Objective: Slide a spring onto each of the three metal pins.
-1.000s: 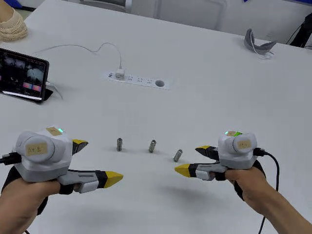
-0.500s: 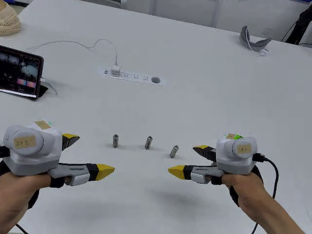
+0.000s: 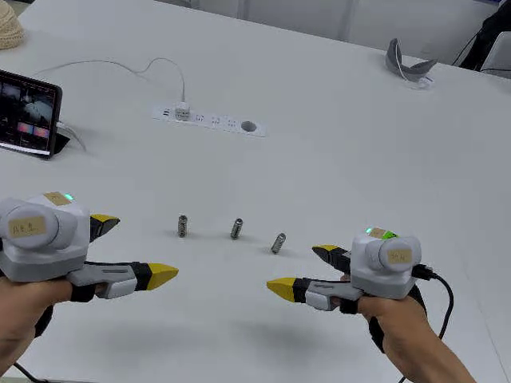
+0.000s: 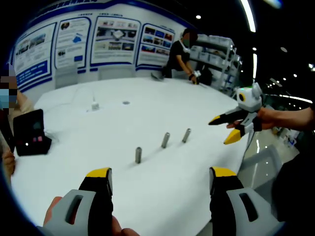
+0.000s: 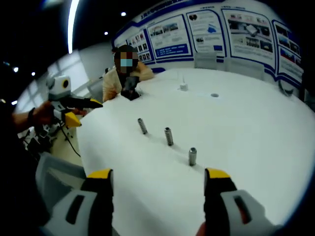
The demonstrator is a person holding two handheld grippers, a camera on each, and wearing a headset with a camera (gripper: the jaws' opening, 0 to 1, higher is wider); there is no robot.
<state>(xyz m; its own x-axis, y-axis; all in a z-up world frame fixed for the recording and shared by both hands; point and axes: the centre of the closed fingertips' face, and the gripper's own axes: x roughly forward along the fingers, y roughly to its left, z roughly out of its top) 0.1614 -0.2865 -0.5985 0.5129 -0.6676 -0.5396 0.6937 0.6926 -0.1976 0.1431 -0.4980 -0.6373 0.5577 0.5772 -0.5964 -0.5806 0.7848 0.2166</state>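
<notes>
- three metal pins [image 3: 236, 228] in a row on the desk [image 3: 335, 159], toward its near edge; three springs [image 3: 183, 226] look seated on them.
- two grippers flank the row: left gripper [image 3: 136, 247], right gripper [image 3: 302, 268], both jaws wide, empty.

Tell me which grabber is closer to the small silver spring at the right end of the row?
Right. The right gripper sits open just beside that small silver spring, not touching. The left gripper is open beyond the row's other end, past the other two springs.
</notes>
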